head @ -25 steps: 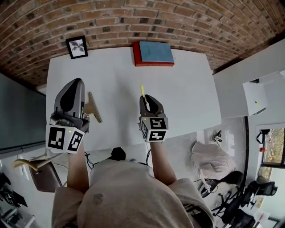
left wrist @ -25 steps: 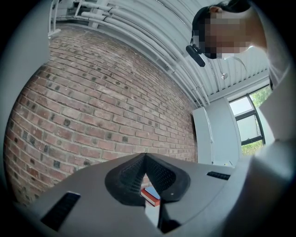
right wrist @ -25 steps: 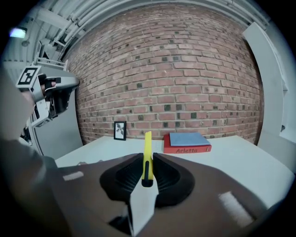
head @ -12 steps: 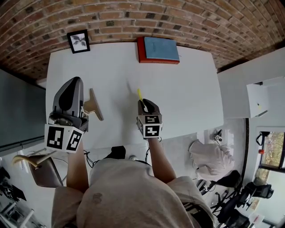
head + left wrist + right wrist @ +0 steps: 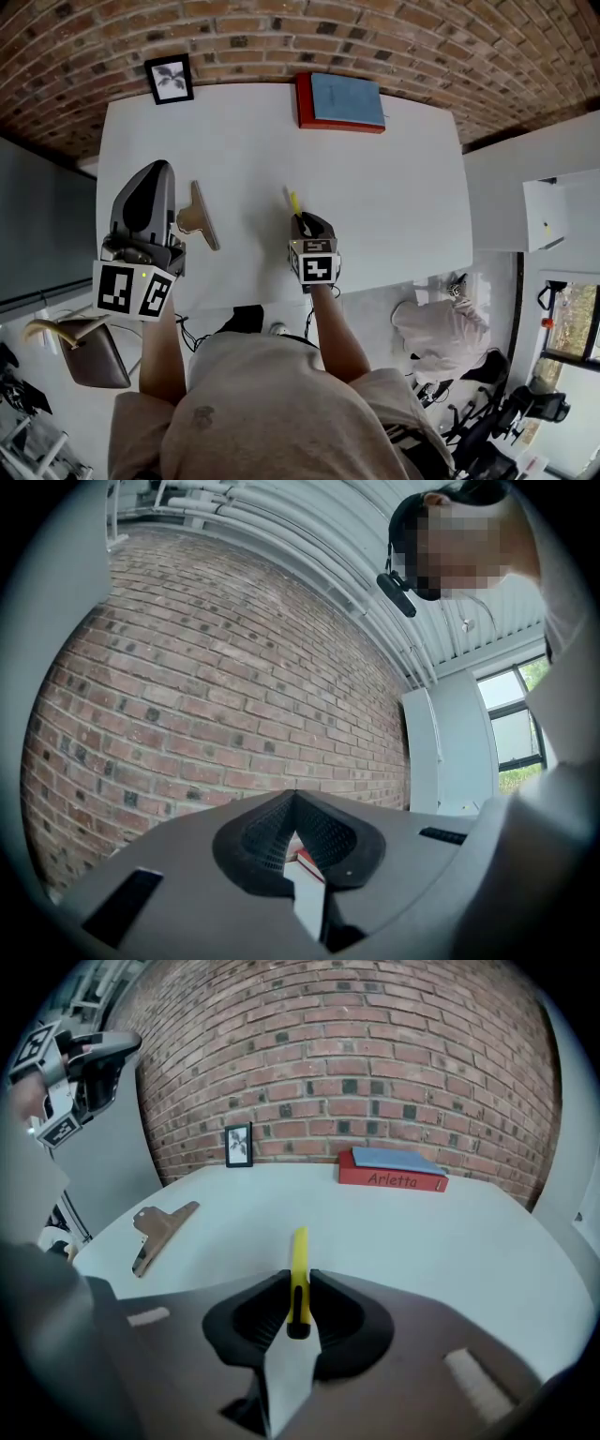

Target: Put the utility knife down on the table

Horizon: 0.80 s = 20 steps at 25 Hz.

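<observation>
Your R gripper (image 5: 299,218) is clamped on the knife (image 5: 294,202), over the table (image 5: 394,187) nr its front edge. L gripper (image 5: 157,174): jaws together, empty, by front-left corner.

The utility knife (image 5: 298,1255) has a smooth yellow plastic body with a slight gloss and a black plastic end; the right hand-held gripper (image 5: 299,1276) is matt grey plastic, its pads (image 5: 248,1324) black with a fine ribbed grain; the left hand-held gripper (image 5: 295,799) has the same matt shell and meshed black pads (image 5: 262,836); the worktop (image 5: 375,206) is white, smooth and matt; the clip (image 5: 199,217) is brassy metal with a dull sheen; the wall (image 5: 281,37) is rough brick; the book (image 5: 342,101) has a smooth red cover.
</observation>
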### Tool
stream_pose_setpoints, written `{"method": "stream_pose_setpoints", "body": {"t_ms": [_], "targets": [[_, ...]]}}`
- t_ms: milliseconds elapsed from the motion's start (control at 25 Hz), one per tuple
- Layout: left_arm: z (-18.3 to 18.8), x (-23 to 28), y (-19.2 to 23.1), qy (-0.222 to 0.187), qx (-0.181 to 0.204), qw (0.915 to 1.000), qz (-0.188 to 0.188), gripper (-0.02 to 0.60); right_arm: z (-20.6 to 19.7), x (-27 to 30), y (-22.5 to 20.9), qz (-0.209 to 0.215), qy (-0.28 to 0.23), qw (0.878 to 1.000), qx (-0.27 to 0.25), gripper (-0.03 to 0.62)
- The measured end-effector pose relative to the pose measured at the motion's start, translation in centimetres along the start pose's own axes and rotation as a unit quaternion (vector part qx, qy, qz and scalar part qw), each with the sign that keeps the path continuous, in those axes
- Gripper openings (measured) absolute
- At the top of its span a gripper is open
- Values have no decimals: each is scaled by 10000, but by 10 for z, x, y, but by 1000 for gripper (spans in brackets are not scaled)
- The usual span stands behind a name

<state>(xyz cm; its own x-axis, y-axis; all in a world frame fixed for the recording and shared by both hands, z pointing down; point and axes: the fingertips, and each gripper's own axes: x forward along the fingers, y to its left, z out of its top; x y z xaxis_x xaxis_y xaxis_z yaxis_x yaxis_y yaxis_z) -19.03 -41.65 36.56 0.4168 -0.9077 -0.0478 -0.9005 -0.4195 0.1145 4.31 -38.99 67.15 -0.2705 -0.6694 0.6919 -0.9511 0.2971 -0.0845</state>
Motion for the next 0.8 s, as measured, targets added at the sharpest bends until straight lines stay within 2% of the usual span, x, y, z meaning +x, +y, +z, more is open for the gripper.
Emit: {"method": "stream_pose_setpoints", "body": {"t_ms": [240, 640, 800], "targets": [[-1, -4, 5, 9, -6, 10000, 50, 5, -1, 3, 2, -37, 174, 9998, 135, 75], [-1, -8, 9, -2, 6, 10000, 93, 5, -13, 9, 0, -136, 451, 9989, 56, 75], [-1, -9, 9, -6, 2, 10000, 98, 5, -8, 10, 2, -90, 407, 9991, 88, 75]]}}
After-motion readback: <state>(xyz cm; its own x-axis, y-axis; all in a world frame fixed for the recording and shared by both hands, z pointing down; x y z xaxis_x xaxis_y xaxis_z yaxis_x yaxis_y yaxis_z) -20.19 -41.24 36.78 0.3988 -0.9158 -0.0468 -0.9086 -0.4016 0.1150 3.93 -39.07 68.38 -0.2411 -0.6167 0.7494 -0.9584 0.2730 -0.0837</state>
